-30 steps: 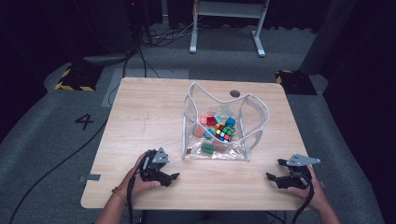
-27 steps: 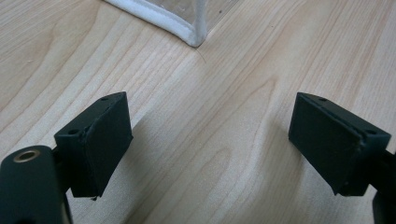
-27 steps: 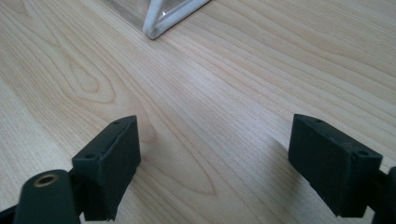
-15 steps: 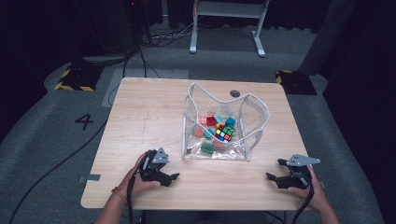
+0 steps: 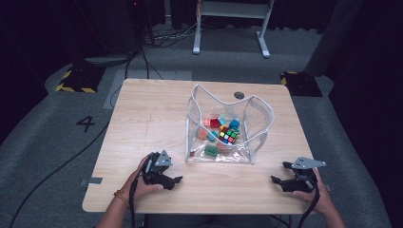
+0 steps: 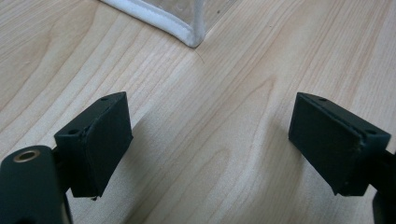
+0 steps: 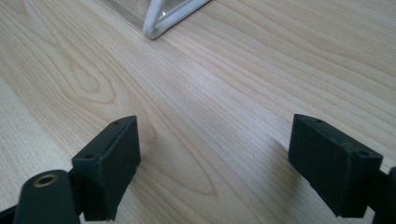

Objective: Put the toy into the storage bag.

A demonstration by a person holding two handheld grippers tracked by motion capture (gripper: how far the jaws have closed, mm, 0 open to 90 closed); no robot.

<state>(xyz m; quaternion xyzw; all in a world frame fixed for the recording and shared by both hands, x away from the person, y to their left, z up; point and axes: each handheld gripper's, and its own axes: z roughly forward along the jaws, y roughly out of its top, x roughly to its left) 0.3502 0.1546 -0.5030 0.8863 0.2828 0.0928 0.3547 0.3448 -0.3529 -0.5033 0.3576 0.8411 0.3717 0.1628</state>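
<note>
A clear plastic pouch (image 5: 247, 142) with white piping stands open in the middle of the wooden table (image 5: 142, 118). Inside lie several small coloured blocks (image 5: 212, 123) and a multicoloured puzzle cube (image 5: 230, 136). My left gripper (image 5: 175, 182) rests low on the table near its front edge, left of the pouch, open and holding nothing. My right gripper (image 5: 278, 179) rests at the front right, also open and holding nothing. In the left gripper view (image 6: 210, 149) a white-edged corner of the pouch (image 6: 187, 35) lies ahead; in the right gripper view (image 7: 215, 158) another corner of the pouch (image 7: 156, 29) lies ahead.
A dark round hole (image 5: 239, 95) marks the table's far edge behind the pouch. Beyond the table are a white metal frame (image 5: 228, 28), cables on grey floor, a floor mark "4" (image 5: 85, 123), and yellow-black striped tape (image 5: 76, 88).
</note>
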